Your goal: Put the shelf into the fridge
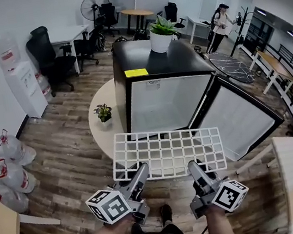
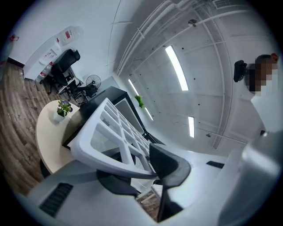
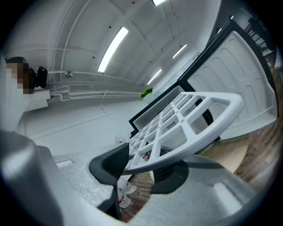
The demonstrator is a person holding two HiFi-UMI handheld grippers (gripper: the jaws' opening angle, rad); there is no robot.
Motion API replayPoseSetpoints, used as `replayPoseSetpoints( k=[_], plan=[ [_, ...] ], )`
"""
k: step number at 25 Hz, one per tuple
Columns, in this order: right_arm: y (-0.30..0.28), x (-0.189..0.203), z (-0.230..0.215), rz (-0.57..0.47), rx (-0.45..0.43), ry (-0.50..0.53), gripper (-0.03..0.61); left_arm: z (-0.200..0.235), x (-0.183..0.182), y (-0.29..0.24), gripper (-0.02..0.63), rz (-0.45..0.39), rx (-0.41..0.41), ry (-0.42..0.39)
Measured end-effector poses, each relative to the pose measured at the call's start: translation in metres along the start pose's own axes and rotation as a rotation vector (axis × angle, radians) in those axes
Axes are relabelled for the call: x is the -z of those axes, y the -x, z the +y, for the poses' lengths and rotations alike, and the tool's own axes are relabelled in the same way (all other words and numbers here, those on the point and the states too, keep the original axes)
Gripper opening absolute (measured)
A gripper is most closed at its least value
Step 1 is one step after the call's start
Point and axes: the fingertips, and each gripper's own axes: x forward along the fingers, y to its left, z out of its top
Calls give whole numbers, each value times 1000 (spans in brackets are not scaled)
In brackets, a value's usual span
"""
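One shelf [image 1: 167,151] level, long axis L-R

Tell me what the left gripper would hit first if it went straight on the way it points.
Probably the open fridge: the left gripper, shut on the near edge of the white shelf, points toward its open front. The shelf it carries would get there first; depth is hard to judge.

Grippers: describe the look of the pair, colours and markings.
The left gripper and right gripper share grey bodies with black pads inside the jaws. Each carries a white cube printed with black square markers. No cables show.
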Motion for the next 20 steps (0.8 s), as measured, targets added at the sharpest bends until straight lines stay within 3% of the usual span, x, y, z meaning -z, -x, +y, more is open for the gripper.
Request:
replayPoseSetpoints(
  k=[20],
  plan=[
    [-82,-68,-122,120,-98,-54,146,44,-4,-131,101,-52,-154,-17]
  ],
)
